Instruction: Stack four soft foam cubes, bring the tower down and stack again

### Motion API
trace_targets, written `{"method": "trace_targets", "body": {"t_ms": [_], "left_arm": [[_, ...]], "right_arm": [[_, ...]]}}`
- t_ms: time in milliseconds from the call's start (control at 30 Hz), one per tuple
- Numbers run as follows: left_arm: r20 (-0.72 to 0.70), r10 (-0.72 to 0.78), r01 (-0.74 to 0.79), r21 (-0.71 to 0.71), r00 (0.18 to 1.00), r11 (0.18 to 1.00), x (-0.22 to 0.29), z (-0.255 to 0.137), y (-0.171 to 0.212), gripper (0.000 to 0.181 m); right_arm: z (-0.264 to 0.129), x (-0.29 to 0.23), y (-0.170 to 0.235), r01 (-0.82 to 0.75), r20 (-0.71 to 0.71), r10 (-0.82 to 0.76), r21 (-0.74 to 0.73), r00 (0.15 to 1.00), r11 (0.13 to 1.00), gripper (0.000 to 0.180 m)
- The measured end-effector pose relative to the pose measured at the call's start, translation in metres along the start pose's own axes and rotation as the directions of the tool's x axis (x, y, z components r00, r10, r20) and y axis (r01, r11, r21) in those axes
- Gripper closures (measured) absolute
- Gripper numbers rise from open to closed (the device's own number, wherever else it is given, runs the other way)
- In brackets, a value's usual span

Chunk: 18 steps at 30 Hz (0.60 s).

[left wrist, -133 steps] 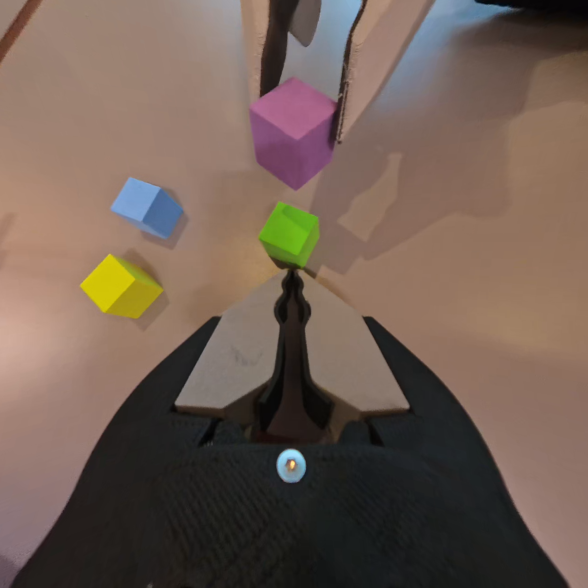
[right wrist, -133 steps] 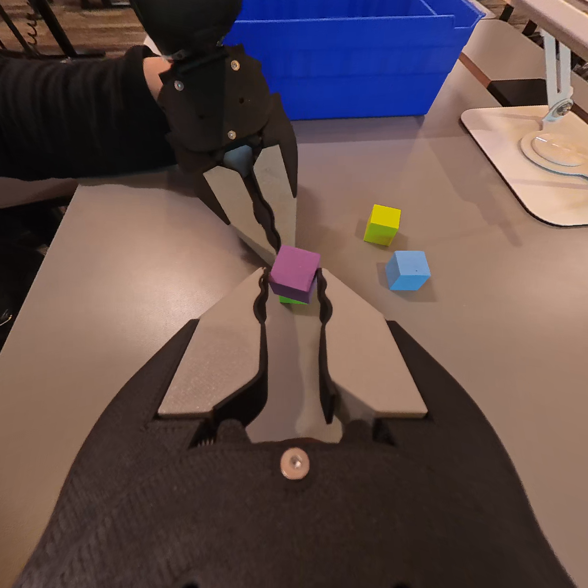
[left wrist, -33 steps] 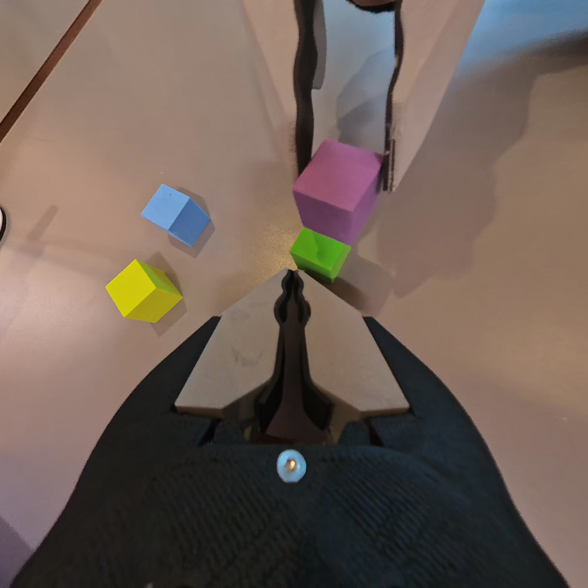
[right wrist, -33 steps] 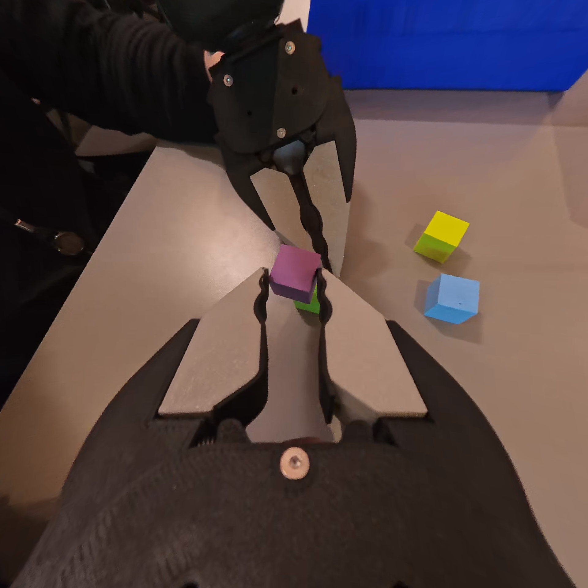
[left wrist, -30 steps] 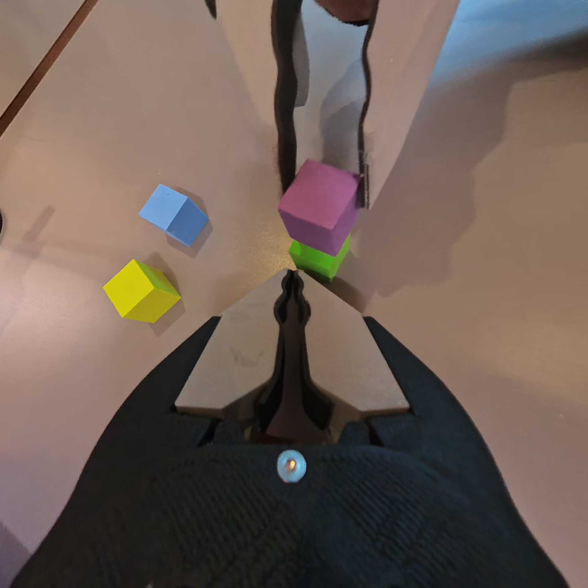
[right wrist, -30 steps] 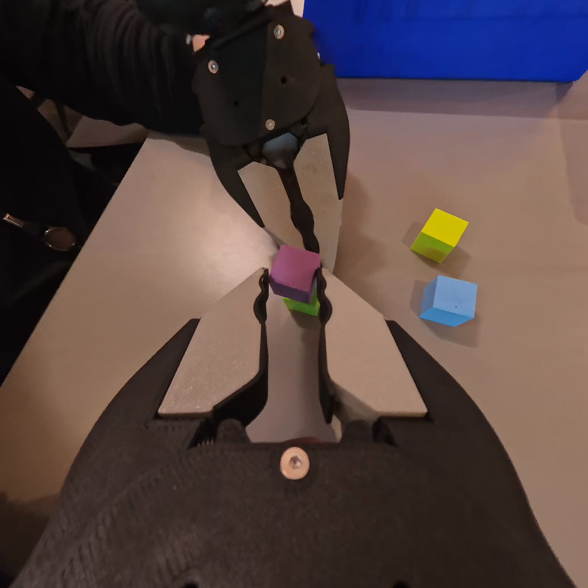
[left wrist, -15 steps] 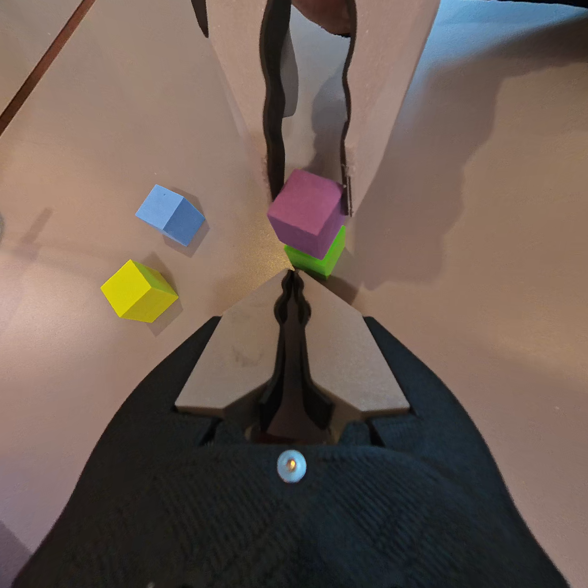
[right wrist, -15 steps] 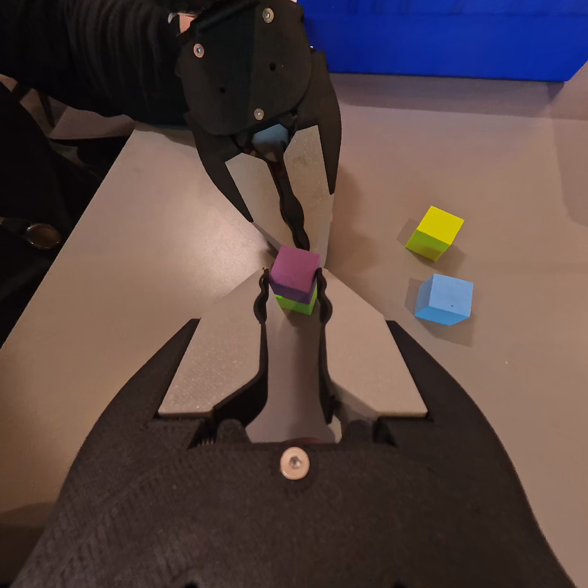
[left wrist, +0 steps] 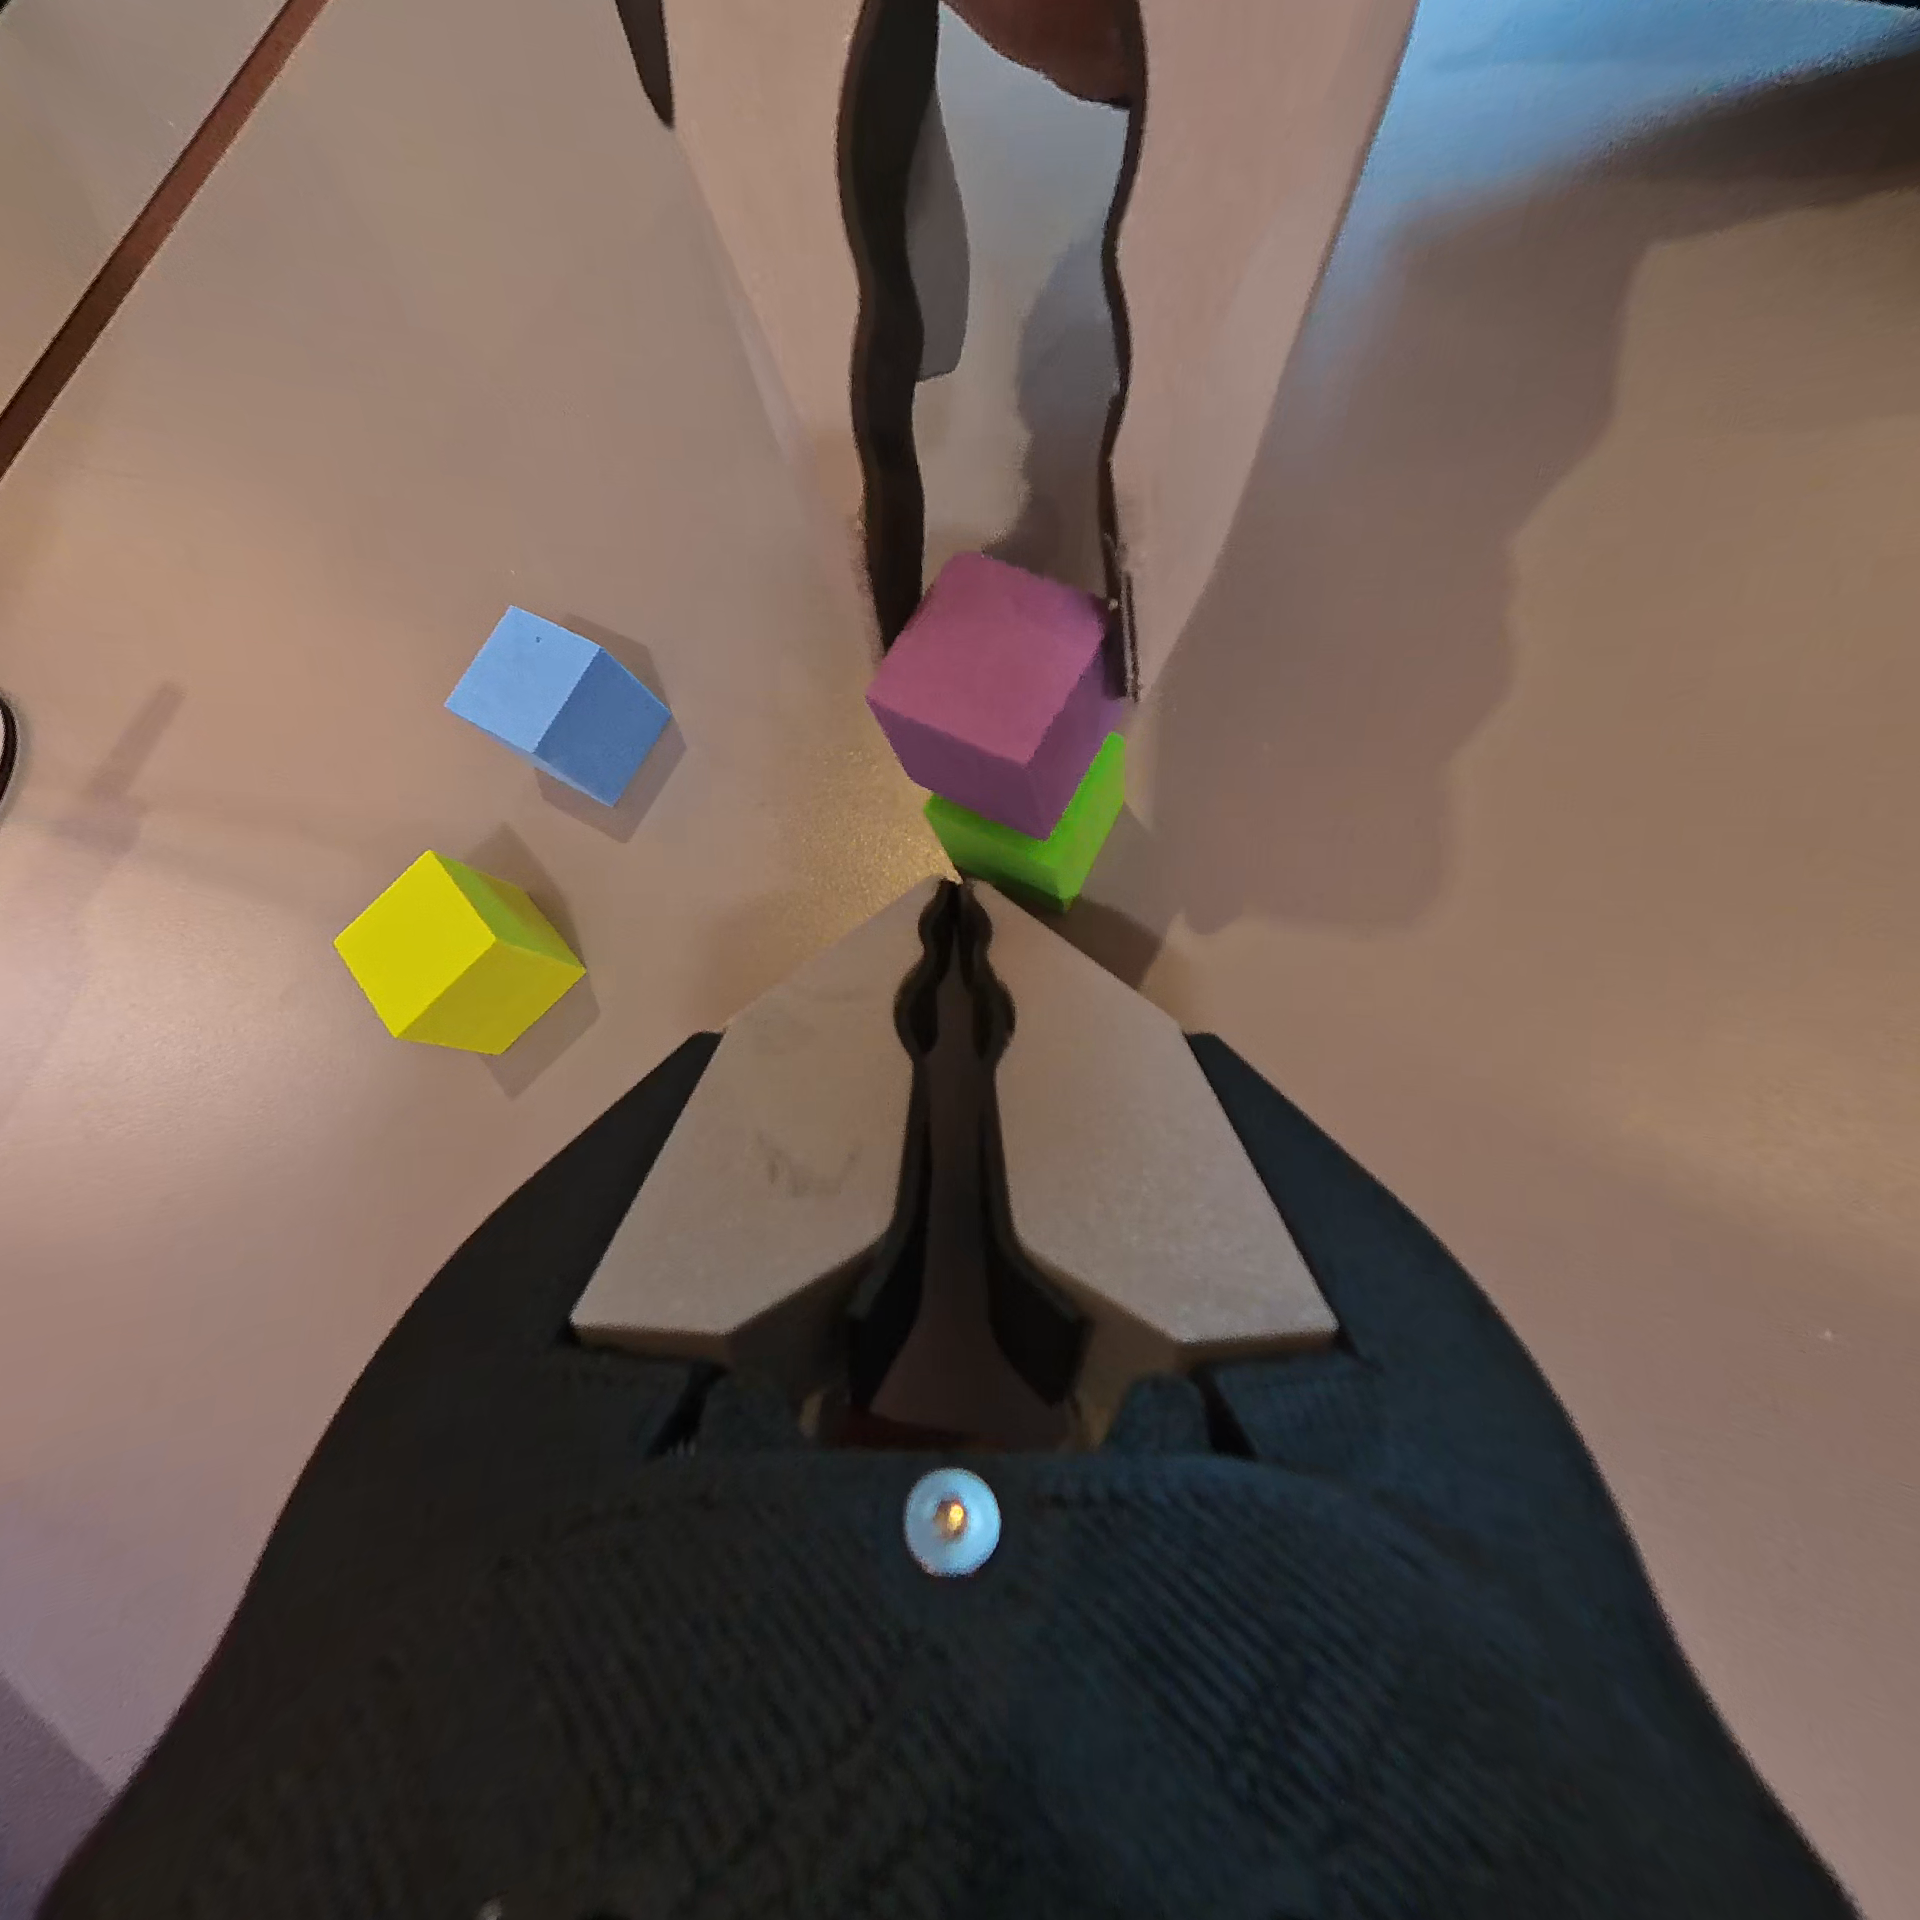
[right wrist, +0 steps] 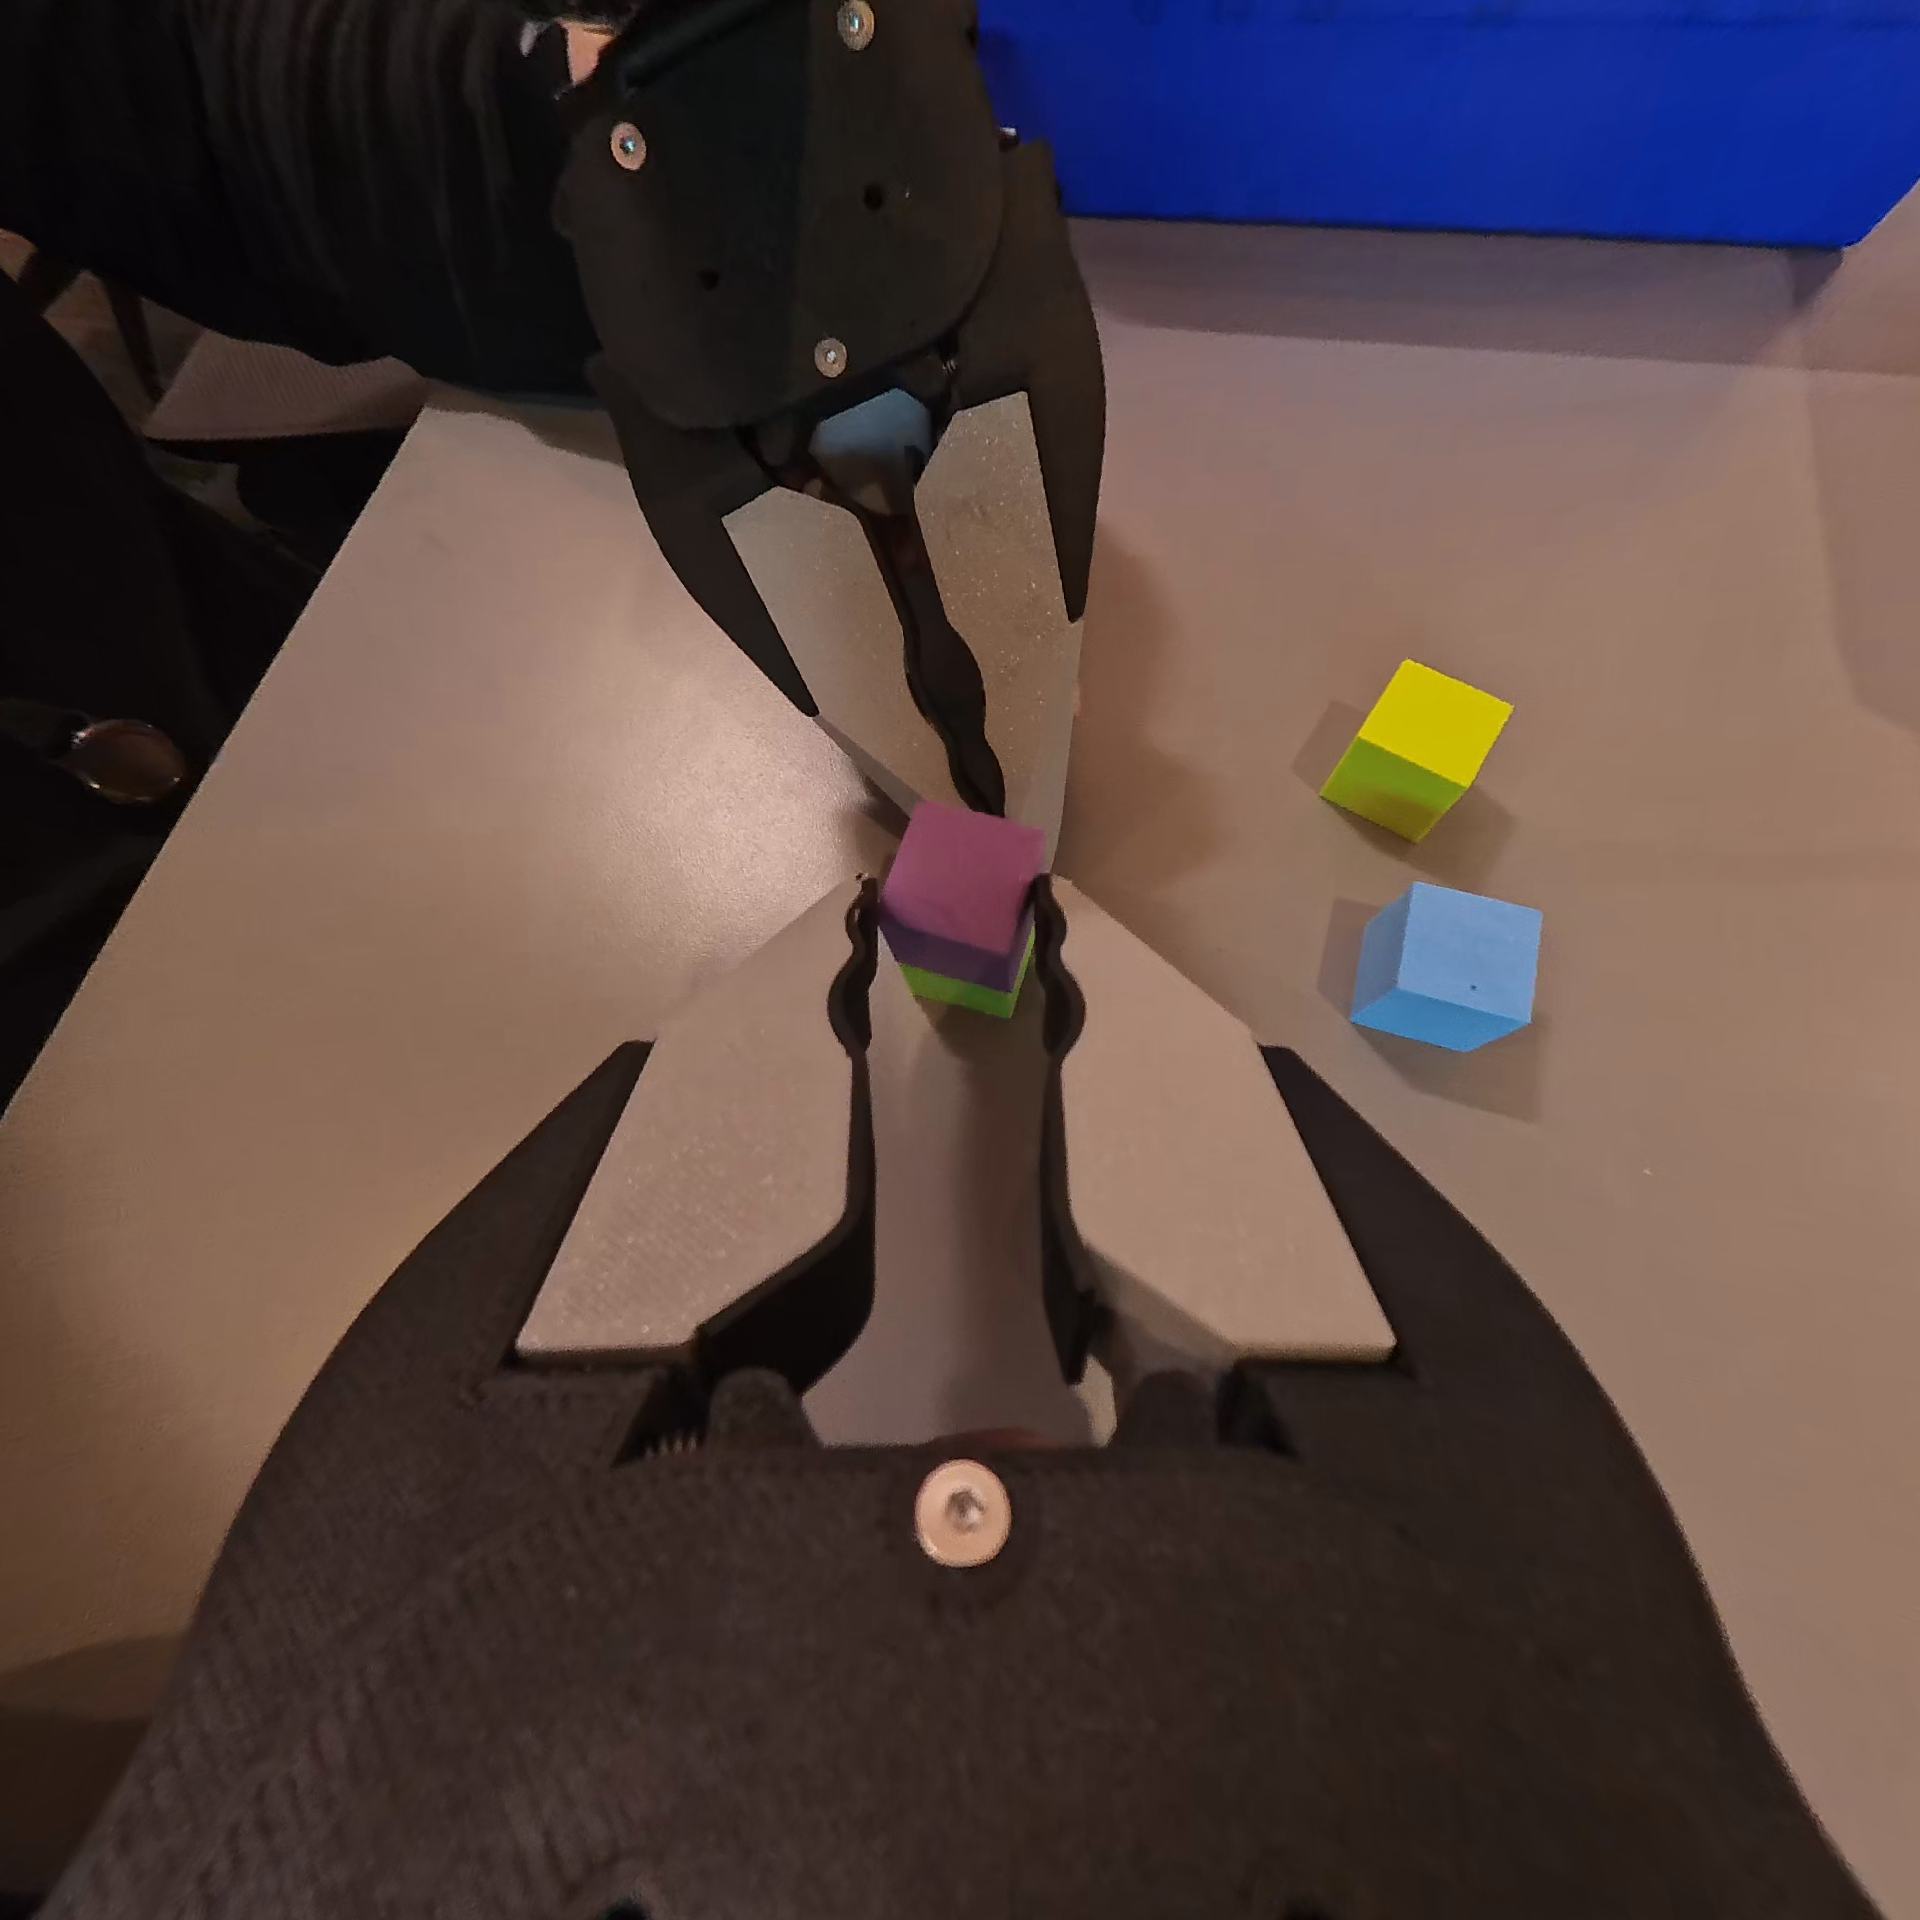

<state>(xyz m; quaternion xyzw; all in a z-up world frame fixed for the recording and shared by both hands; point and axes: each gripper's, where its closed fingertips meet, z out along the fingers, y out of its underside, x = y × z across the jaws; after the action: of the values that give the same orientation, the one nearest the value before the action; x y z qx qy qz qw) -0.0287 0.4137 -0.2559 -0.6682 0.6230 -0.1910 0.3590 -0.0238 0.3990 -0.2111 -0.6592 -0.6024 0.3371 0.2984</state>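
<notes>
Right wrist view: right gripper (right wrist: 951,920) has its fingers closed on the purple cube (right wrist: 961,899), seated on the green cube (right wrist: 971,987) on the grey table (right wrist: 520,831). Purple sits twisted relative to green, corners overhanging, so the grip is probably kept to square it before letting go. Left gripper (left wrist: 954,896) is pinched together with nothing between the fingers, tips just beside the green cube's base, likely bracing the bottom block. Yellow cube (right wrist: 1415,746) and blue cube (right wrist: 1447,966) lie loose on the table, near each other, well apart from the stack. Blue bin (right wrist: 1455,114) stands at the far table edge; its inside is out of view, contents unknown. Judged: two of four stacked
</notes>
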Motion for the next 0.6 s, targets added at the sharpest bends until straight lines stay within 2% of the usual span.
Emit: {"method": "trace_targets", "body": {"t_ms": [600], "left_arm": [[0.002,0.009,-0.009,0.001,1.000,1.000,0.0011,0.0001,-0.0004,0.181]], "right_arm": [[0.0047,0.0005,0.0029,-0.004,-0.001,0.004,-0.024,1.000,1.000,0.152]]}}
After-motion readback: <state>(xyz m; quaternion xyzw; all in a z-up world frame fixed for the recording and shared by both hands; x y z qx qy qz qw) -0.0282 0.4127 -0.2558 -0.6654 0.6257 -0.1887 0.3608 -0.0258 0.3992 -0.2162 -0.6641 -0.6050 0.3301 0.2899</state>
